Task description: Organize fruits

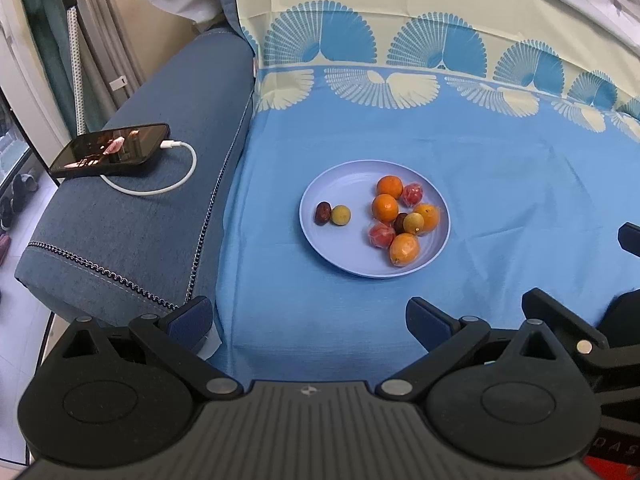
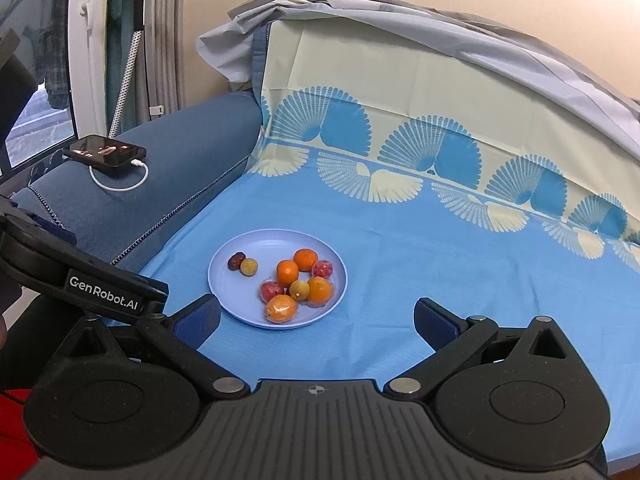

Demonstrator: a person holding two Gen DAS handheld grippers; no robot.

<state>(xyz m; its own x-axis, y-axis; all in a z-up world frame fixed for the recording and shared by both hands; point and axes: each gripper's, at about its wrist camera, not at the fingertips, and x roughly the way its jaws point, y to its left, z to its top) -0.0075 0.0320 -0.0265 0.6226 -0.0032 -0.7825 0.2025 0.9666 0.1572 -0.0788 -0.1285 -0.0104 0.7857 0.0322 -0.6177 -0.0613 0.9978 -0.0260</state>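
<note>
Lettering "GenRobot.AI" reads white on black body of left gripper (image 2: 86, 280), seen from right wrist view. Partial letters "DAS" on red at corner of left view. Left gripper (image 1: 310, 320) fingers spread wide, nothing between. Right gripper (image 2: 318, 322) fingers likewise spread, empty. Lilac plate (image 1: 320, 236) sits on blue cloth (image 1: 500, 200) over sofa, ahead of both grippers. Oranges (image 1: 385, 207), wrapped red fruits and small yellow-green fruit clustered on plate's right half; dark date (image 1: 322, 213) touching yellow-green fruit (image 1: 341, 215) on left half, date's long axis running toward sofa back. Phone (image 1: 110, 150) with white cable (image 1: 176, 176) on armrest (image 1: 160, 216).
</note>
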